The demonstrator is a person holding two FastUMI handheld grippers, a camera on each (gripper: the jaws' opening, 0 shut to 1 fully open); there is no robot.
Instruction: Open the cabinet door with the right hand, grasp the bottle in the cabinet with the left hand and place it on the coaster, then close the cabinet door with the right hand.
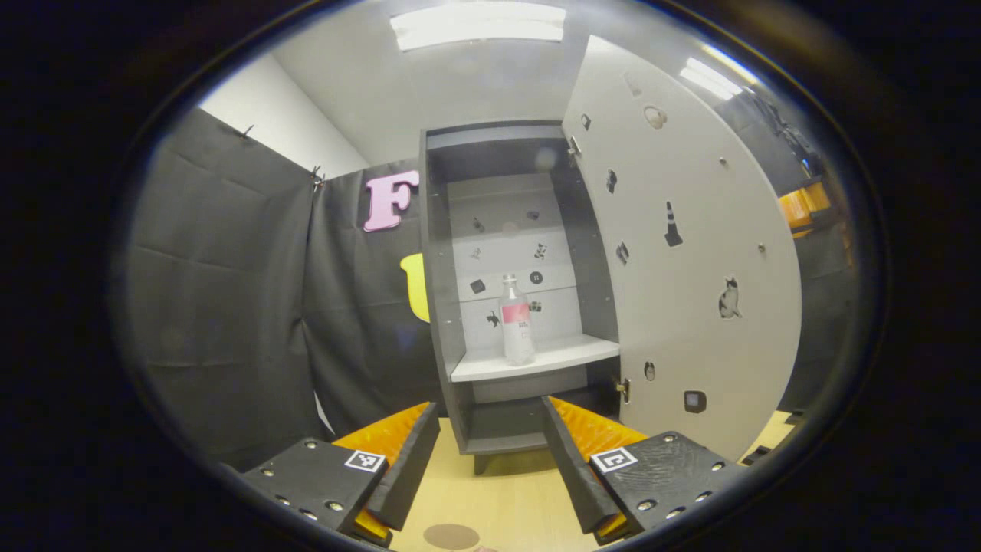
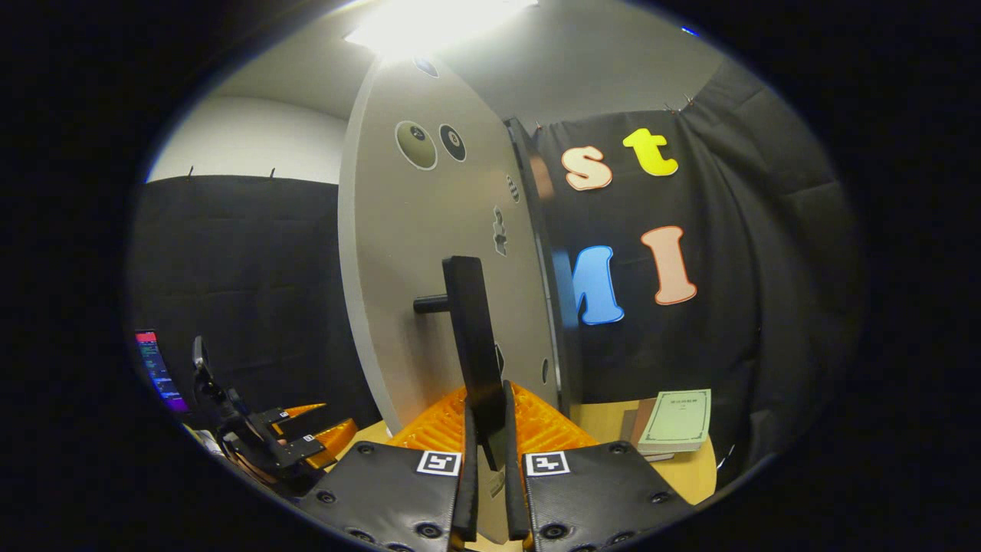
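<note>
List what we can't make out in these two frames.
- Coaster, left gripper view: cut off by the bottom edge.
- Bottle label, left gripper view: too small to read.
- Door handle lower end, right gripper view: hidden inside the right claw.
- Cabinet interior, right gripper view: blocked by the open door.
- Left claw, right gripper view: far and small; opening unclear there.

- The bottle (image 1: 517, 320) stands on the cabinet shelf (image 1: 536, 359); the cabinet door (image 1: 678, 261) hangs open at its right;
- the coaster (image 1: 451, 536) lies on the table (image 1: 498, 498) before the cabinet.
</note>
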